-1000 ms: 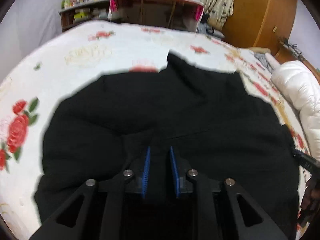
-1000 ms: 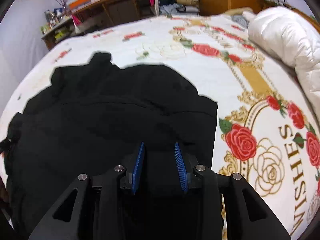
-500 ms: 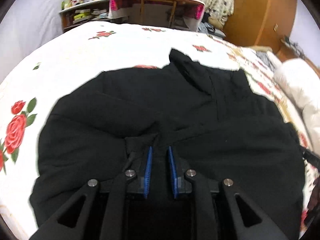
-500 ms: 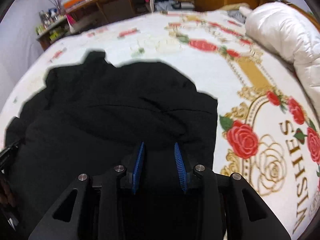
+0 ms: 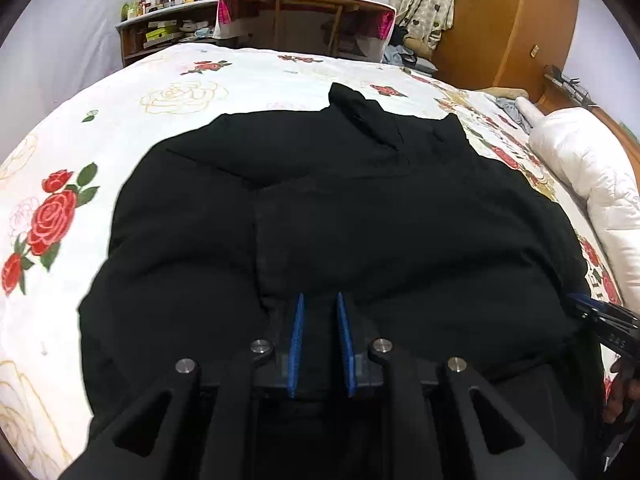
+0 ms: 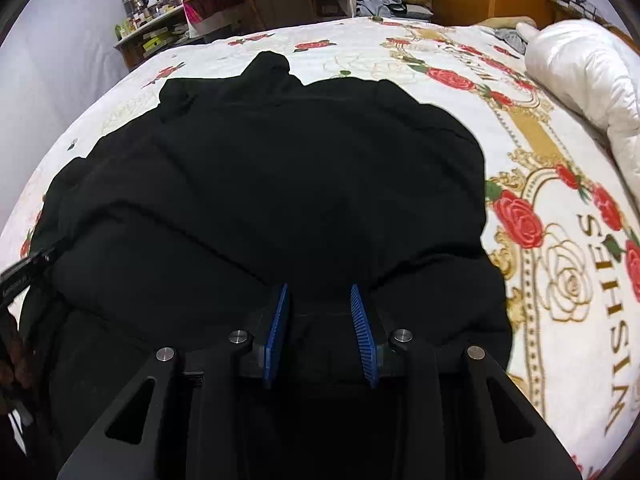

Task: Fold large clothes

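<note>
A wooden desk [image 5: 308,4] stood at the top centre of the left wrist view, behind the bed [image 5: 120,96] with its rose-printed cover, and cluttered shelves [image 5: 160,32] sat at the upper left. A wooden wardrobe [image 5: 516,20] filled the upper right, with a white duvet [image 5: 592,184] bunched along the right edge of the frame. The black garment [image 5: 340,216] lay spread over the middle of the bed and covered most of the lower half of both views, hiding the bed cover beneath it. Only the right wrist view showed the gold lettering [image 6: 600,320] printed on the cover at its lower right; only the left wrist view showed the big red rose [image 5: 52,216] at its left edge. Each view caught the other tool at its margin: the right one at the right edge of the left wrist view, the left one at the left edge of the right wrist view. The left hand-held gripper [image 5: 319,304] had its blue pads [image 5: 297,340] drawn close, with a bunched fold of black cloth clamped between them at the garment's near edge. The right hand-held gripper [image 6: 320,292] had its pads [image 6: 364,336] set wider, and the near hem of the garment sat gripped between them.
</note>
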Action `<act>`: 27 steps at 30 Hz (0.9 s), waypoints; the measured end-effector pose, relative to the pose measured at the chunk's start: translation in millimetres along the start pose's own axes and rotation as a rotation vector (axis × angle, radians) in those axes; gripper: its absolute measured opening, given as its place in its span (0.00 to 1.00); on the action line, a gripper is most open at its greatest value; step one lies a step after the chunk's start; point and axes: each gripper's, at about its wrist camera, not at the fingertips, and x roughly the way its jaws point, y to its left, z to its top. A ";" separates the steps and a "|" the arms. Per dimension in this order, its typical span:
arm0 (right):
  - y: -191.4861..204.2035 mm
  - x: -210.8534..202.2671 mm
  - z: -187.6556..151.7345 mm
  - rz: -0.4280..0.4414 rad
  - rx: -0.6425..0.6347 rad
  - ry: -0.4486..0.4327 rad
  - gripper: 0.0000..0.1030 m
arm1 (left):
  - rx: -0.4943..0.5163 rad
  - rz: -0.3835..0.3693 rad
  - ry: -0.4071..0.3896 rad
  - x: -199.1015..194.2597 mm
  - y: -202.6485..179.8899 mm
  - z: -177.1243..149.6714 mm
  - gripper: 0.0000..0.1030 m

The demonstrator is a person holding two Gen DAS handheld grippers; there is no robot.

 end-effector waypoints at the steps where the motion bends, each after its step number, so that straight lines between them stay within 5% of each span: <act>1: 0.0 -5.7 -0.5 -0.003 0.001 -0.005 0.32 | 0.003 0.008 0.003 -4.1 -0.4 -0.1 0.19; 10: 2.8 -79.4 -45.5 0.008 0.061 -0.062 0.33 | -0.001 0.022 -0.026 -81.7 5.6 -35.4 0.19; 21: 22.2 -161.8 -120.3 0.039 0.060 -0.123 0.33 | 0.043 0.050 -0.057 -167.2 1.0 -104.2 0.33; 27: 36.2 -189.3 -157.7 0.084 0.030 -0.132 0.54 | 0.048 0.050 -0.089 -203.8 -8.8 -135.5 0.39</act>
